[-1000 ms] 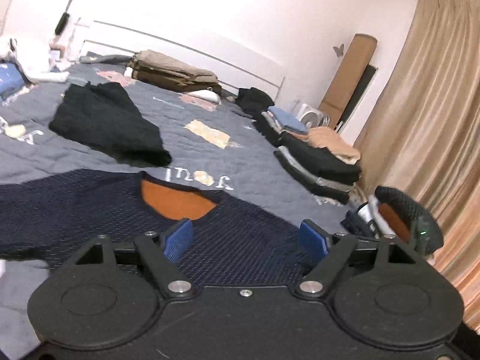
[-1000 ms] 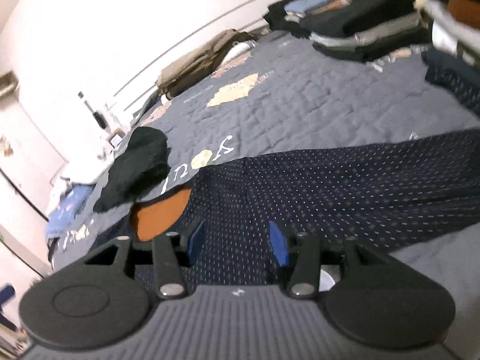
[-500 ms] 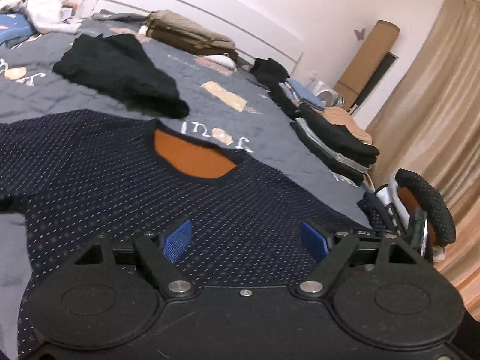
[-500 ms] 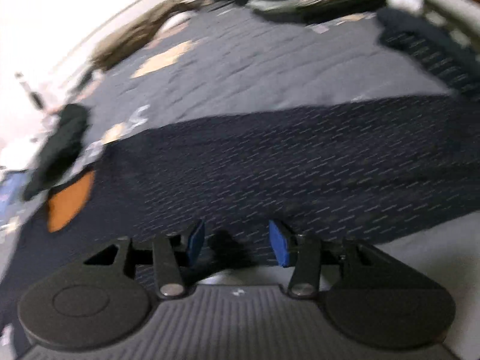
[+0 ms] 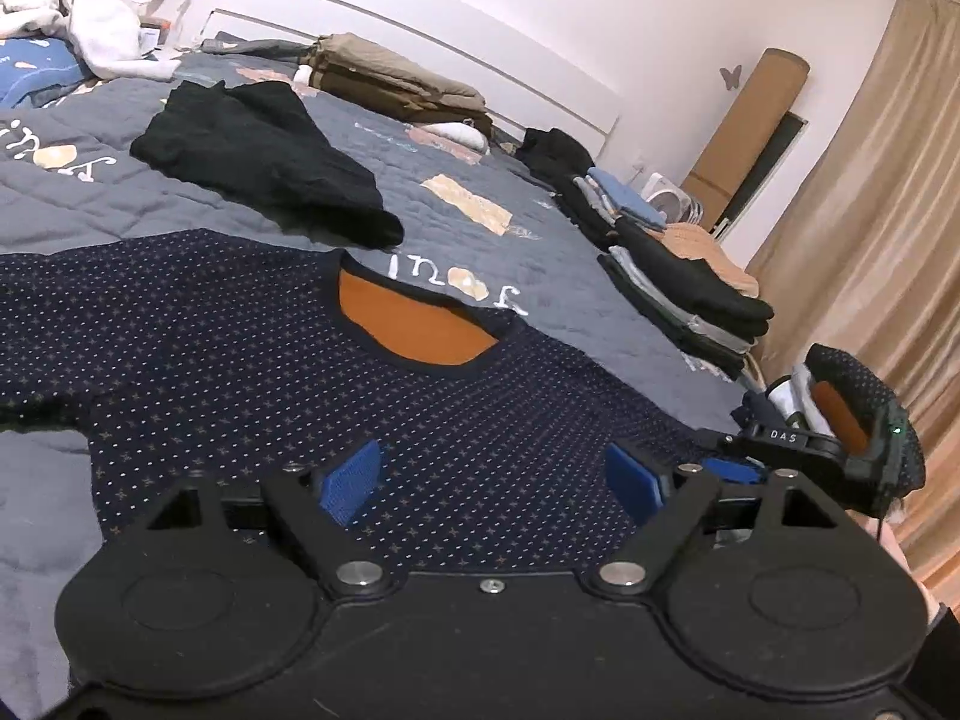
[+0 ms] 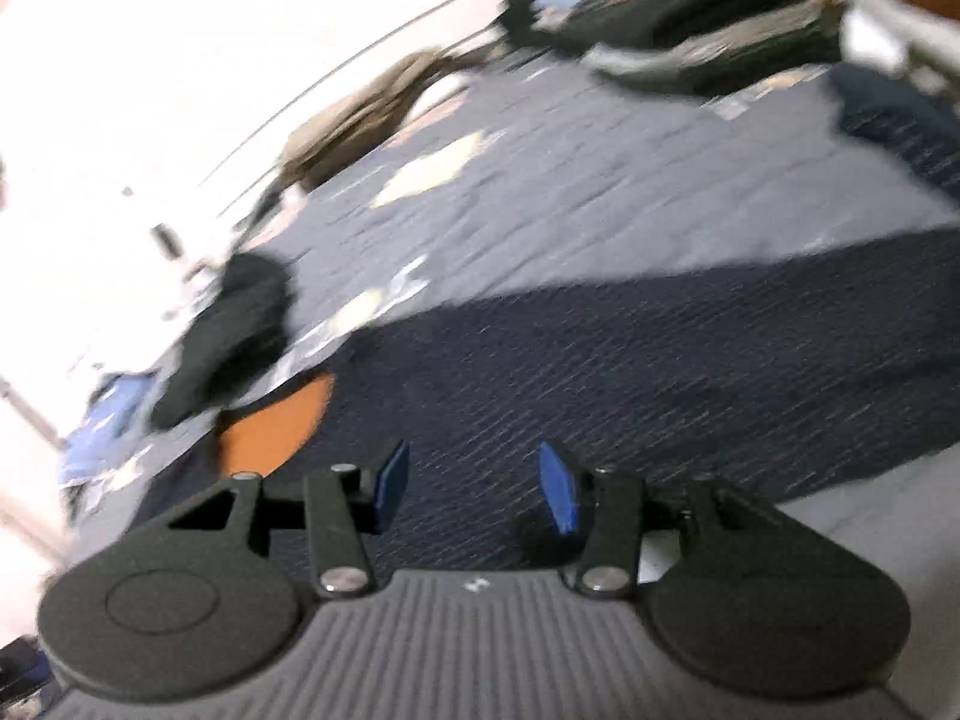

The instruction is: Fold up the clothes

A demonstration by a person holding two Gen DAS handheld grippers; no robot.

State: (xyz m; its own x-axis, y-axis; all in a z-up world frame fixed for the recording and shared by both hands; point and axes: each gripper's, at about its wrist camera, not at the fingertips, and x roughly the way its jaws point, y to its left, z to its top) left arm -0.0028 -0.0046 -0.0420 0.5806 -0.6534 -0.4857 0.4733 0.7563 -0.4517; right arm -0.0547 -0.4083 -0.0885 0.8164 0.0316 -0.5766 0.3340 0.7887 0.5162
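A navy dotted sweater (image 5: pixel 240 348) with an orange lining at its neck (image 5: pixel 414 330) lies spread flat on the grey quilt (image 5: pixel 150 210). My left gripper (image 5: pixel 492 483) hangs low over the sweater's chest, below the neck, open with only fabric beneath its blue pads (image 5: pixel 351 483). My right gripper (image 6: pixel 474 483) is open too, over the same sweater (image 6: pixel 660 360) to the right of the orange neck (image 6: pixel 276 426); that view is motion-blurred. Its black body (image 5: pixel 786 441) shows at the right of the left wrist view, with a navy, orange-lined fold (image 5: pixel 864 408) behind it.
A crumpled black garment (image 5: pixel 258 162) lies beyond the sweater. A stack of folded clothes (image 5: pixel 690 300) lines the bed's right edge, and tan folded items (image 5: pixel 390 84) sit by the headboard. White and blue laundry (image 5: pixel 90 30) lies far left. A beige curtain (image 5: pixel 870 210) hangs to the right.
My left gripper has dropped closer to the sweater, which now fills more of its view. The right gripper's view has swung and blurred. Both keep the same jaw gap.
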